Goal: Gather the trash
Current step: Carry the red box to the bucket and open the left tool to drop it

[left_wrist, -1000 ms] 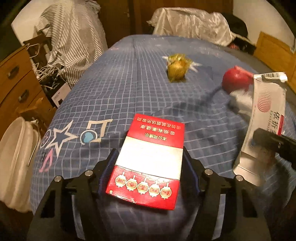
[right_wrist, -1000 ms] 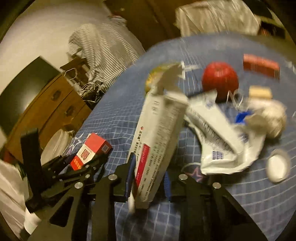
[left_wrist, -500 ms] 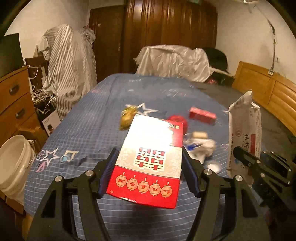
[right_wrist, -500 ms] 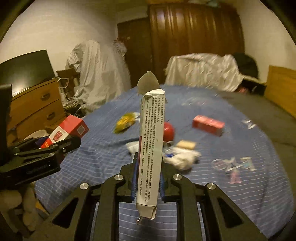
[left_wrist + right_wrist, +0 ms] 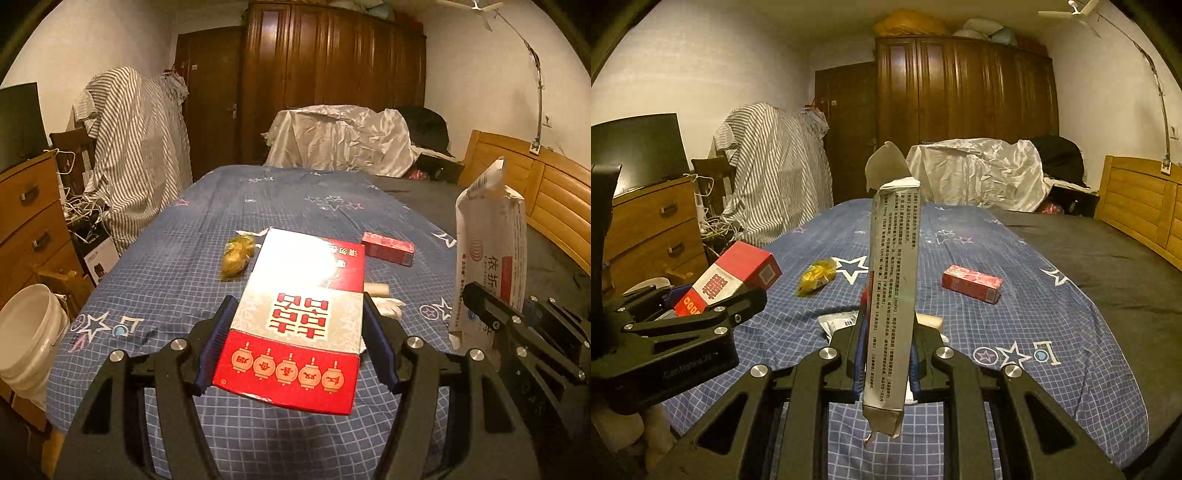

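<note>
Left gripper (image 5: 297, 341) is clamped on a flat red-and-white cardboard box (image 5: 295, 321) with lantern print. Right gripper (image 5: 884, 356) squeezes a tall white carton (image 5: 892, 295), torn flap up. Both are held above the near edge of the blue checked bed (image 5: 1052, 314); a small red box (image 5: 971, 283) and yellow wrapper (image 5: 815, 276) lie mid-bed, and a white bucket (image 5: 26, 332) sits off the left edge.

black tongs (image 5: 297, 347) with blue ribbed pads (image 5: 218, 343), silver screws.
</note>
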A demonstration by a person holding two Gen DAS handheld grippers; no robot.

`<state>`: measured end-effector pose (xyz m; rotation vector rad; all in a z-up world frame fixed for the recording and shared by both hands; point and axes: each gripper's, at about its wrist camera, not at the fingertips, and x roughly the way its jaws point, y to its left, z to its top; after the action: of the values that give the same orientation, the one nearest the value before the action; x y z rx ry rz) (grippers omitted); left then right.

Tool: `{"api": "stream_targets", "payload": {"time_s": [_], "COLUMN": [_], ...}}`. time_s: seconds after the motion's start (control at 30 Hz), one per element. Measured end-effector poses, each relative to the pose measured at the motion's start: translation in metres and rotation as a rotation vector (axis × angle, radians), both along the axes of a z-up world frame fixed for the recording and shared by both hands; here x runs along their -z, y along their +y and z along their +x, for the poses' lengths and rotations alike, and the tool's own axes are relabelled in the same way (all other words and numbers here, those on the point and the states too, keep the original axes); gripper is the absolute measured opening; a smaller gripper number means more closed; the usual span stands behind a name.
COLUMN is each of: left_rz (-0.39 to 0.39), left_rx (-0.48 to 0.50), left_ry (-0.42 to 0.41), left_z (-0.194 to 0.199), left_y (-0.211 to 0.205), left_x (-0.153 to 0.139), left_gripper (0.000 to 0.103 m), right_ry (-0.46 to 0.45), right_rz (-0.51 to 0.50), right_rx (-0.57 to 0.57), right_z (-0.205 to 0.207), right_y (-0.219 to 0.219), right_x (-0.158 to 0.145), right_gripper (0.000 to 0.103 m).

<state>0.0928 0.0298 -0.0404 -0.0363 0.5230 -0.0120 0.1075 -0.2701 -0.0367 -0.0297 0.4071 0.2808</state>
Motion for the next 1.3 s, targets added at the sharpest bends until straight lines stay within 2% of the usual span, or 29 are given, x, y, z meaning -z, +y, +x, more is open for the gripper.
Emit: {"api": "stream_targets", "payload": {"time_s": [0.17, 0.37, 0.77, 1.13, 1.3], "left_rz": [-0.003, -0.006, -0.005, 0.006, -0.005], "left_rx": [-0.051, -0.154, -0.37, -0.503, -0.565], "left_ry": [-0.014, -0.031, -0.061, -0.053, -0.028], "left_z": [-0.003, -0.007, -0.022, -0.04, -0.049], "left_y": [0.019, 0.069, 0.176, 0.253, 0.294], "left_x": [-0.008, -0.019, -0.043, -0.057, -0.056], "left_gripper": [0.063, 0.062, 0.062, 0.062, 0.057], "right_ry": [-0.019, -0.032, -0.011, 0.007, 0.049], "right_rz": [0.014, 0.023, 0.02, -0.013, -0.033], "right_rx": [-0.044, -0.135, -0.361, -0.561, -0.651], "right_z": [0.006, 0.018, 0.033, 0.035, 0.037], "right_y": [0.018, 0.064, 0.199, 0.328, 0.391], "right_x": [-0.013, -0.032, -0.063, -0.093, -0.097], "right_gripper": [0.019, 0.019, 0.019, 0.019, 0.019]}}
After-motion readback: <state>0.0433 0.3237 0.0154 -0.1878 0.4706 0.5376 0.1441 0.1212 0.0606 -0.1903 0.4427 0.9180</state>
